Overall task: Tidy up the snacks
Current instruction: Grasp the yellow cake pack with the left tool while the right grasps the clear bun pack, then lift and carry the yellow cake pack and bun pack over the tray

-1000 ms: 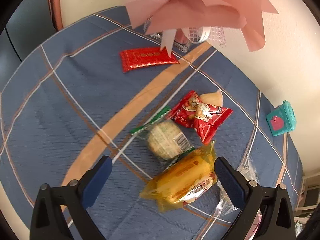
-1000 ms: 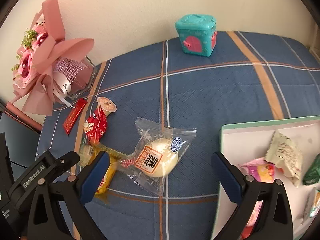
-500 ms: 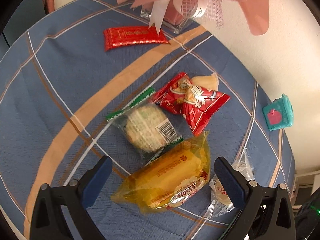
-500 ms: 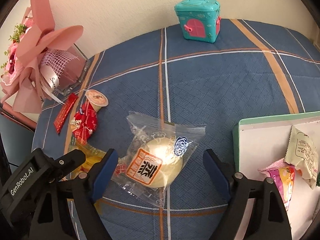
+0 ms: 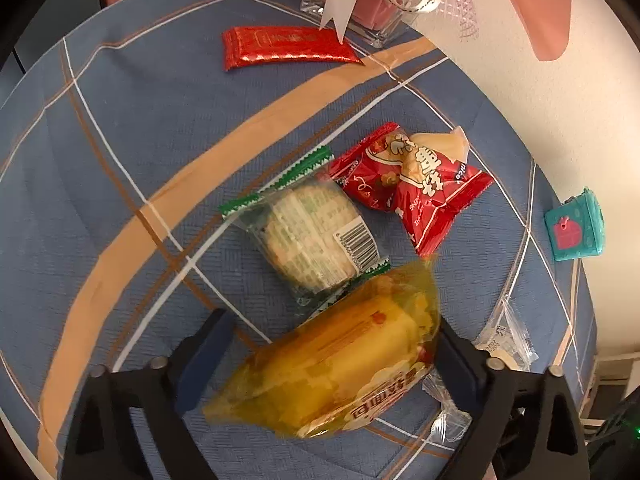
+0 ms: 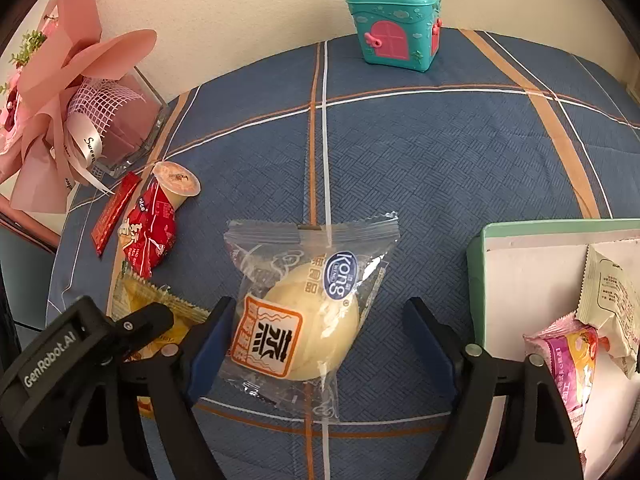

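Note:
In the left wrist view my left gripper (image 5: 328, 354) is open with a yellow cake packet (image 5: 336, 364) between its fingers on the blue cloth. Beyond it lie a green-edged biscuit packet (image 5: 316, 236), a red snack packet (image 5: 412, 184), a jelly cup (image 5: 440, 144) and a red bar (image 5: 288, 50). In the right wrist view my right gripper (image 6: 320, 344) is open around a clear packet with a pale bun (image 6: 308, 316). A green-rimmed white box (image 6: 520, 240) at the right holds several snack packets.
A pink bouquet in a glass vase (image 6: 120, 128) stands at the back left by the wall. A teal toy house (image 6: 396, 26) stands at the back. The left gripper's body (image 6: 84, 344) sits close to my right gripper.
Both grippers have moved forward and down. The yellow packet now lies between the left fingers and the bun packet between the right fingers, whose gap has narrowed a little.

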The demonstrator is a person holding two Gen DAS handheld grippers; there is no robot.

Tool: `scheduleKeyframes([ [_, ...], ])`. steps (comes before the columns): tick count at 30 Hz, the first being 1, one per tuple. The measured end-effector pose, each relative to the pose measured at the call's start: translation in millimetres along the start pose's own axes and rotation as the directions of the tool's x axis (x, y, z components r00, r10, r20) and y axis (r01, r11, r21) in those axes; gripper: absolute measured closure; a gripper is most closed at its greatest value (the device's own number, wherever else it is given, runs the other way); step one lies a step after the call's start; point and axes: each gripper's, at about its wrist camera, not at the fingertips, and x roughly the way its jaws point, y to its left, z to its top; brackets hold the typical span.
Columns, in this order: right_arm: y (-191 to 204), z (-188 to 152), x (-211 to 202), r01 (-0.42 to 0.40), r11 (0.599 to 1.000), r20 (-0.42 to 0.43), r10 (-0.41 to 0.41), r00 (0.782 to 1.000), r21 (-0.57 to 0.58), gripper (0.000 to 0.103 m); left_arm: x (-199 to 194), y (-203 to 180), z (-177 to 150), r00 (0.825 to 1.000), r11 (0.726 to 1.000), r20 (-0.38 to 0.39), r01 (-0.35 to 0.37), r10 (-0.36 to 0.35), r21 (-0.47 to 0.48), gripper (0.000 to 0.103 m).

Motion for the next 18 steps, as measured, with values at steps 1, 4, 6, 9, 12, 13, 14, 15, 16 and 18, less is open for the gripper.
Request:
scheduleKeyframes([
  [1,-0.4,-0.1,-0.3,-0.005,1.000,-0.001,0.005,1.000,0.001,0.022,0.0,-0.4,-0.3,1.000,1.000,0.001,0.000,0.000,0.001,0.011],
  [4,0.1,-0.6,-0.4,-0.009,1.000,-0.005,0.009,1.000,-0.005,0.024,-0.1,-1.0,-1.2,1.000,1.000,0.004,0.000,0.000,0.001,0.014],
  [6,1.0,-1.4,-0.3,-0.010,1.000,-0.007,0.010,1.000,-0.011,0.026,0.6,-3.1,-1.5,1.000,1.000,0.005,-0.003,0.003,0.003,0.015],
  [9,2.1,-1.1,0.4,-0.012,1.000,-0.013,0.012,1.000,-0.015,0.029,-0.3,-3.3,-1.8,1.000,1.000,0.005,-0.002,0.002,0.001,0.016],
  [12,1.8,-1.5,-1.3,-0.026,1.000,-0.019,0.025,1.000,-0.010,0.032,-1.4,-7.8,-2.2,1.000,1.000,0.005,-0.002,0.002,0.000,0.017],
  [13,2.2,-1.5,-1.7,-0.026,1.000,-0.020,0.026,0.999,-0.012,0.034,-1.3,-7.6,-1.9,1.000,1.000,0.004,-0.001,0.001,0.001,0.017],
  [14,2.7,-1.6,-2.2,-0.028,1.000,-0.022,0.028,0.999,-0.013,0.038,-1.1,-9.1,-2.4,1.000,1.000,0.004,-0.001,0.001,0.001,0.017],
  [15,3.4,-1.6,-3.5,-0.036,0.999,-0.024,0.035,0.999,-0.016,0.045,-1.1,-9.4,-2.4,1.000,1.000,0.004,-0.002,0.002,0.002,0.017],
  [16,3.8,-1.8,-4.5,-0.044,0.999,-0.027,0.043,0.999,-0.017,0.046,-1.4,-10.9,-2.8,1.000,1.000,0.005,-0.004,0.004,0.002,0.018],
  [18,6.5,-2.1,-6.0,-0.036,0.999,-0.034,0.035,0.999,-0.028,0.050,-2.9,-13.2,-4.1,1.000,1.000,0.005,-0.003,0.003,0.001,0.019],
])
